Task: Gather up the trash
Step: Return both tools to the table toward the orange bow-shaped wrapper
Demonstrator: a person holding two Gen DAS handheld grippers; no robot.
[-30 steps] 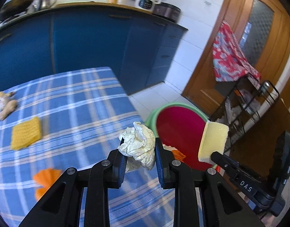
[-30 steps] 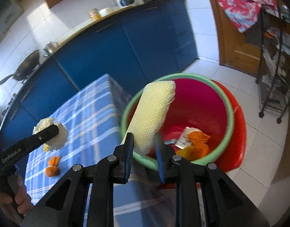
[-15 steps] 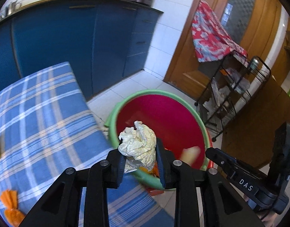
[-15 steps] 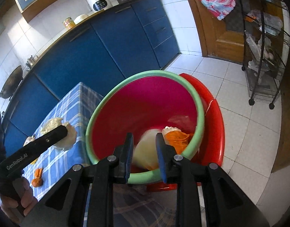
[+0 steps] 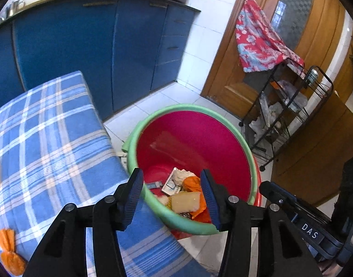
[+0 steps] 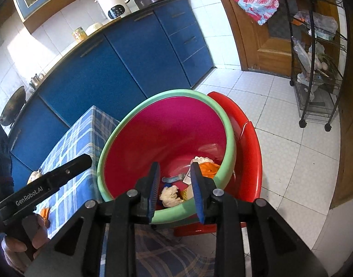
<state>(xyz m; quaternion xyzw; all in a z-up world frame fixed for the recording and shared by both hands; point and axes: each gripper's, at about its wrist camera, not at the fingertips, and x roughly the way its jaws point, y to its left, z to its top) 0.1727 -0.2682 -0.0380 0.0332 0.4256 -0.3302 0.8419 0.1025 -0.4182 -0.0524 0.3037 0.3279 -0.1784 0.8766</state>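
Note:
My left gripper (image 5: pixel 171 180) hangs over the near rim of a red basin with a green rim (image 5: pixel 153 205). Its jaws are opening and nothing is between them. My right gripper (image 6: pixel 175 169) is also above the basin (image 6: pixel 111 143), its jaws opening and empty. Inside the basin lie a yellow sponge (image 5: pixel 184 204), a crumpled white paper ball (image 6: pixel 169 195), an orange wrapper (image 5: pixel 192 183) and other scraps. In the left wrist view the right gripper (image 5: pixel 268 188) shows side-on at the lower right. In the right wrist view the left gripper (image 6: pixel 84 161) shows at the left, held by a hand (image 6: pixel 19 237).
A table with a blue plaid cloth (image 5: pixel 49 138) stands left of the basin, with an orange wrapper (image 5: pixel 8 251) near its front. The basin rests on a red seat (image 6: pixel 252 157). Blue cabinets (image 5: pixel 84 46), a wooden door (image 5: pixel 257 87) and a black wire rack (image 6: pixel 314 69) stand around the tiled floor.
Both grippers moved from the table side to over the basin. The right one dropped the yellow sponge, and the left one dropped the crumpled paper. Both pairs of jaws have opened.

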